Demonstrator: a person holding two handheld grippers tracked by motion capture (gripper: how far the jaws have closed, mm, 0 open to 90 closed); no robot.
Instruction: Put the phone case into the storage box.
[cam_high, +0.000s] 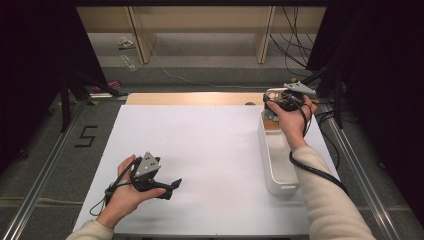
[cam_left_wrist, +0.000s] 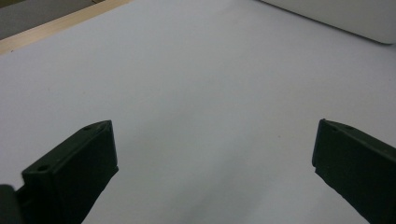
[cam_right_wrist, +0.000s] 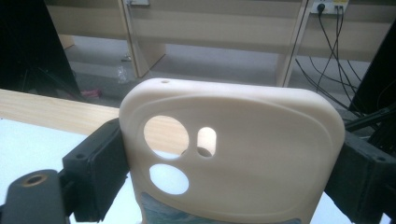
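Up at the far edge, right gripper (cam_right_wrist: 233, 163) fingers clamp a phone case (cam_right_wrist: 233, 154) (left gripper (cam_left_wrist: 215, 163) fingers wide over bare table (cam_left_wrist: 196, 70)).

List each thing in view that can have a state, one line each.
Cream soft plastic phone case: upright, clamped by its two side edges.
Right gripper: shut on the case, above the bin's far end.
Left gripper: open, nothing between its jaws.
White oblong plastic bin: upright on the table, open-topped.

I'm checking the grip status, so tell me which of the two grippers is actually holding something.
The right gripper, at the table's far right over the white bin: its jaws clamp a cream phone case. The left gripper stands open over bare table.
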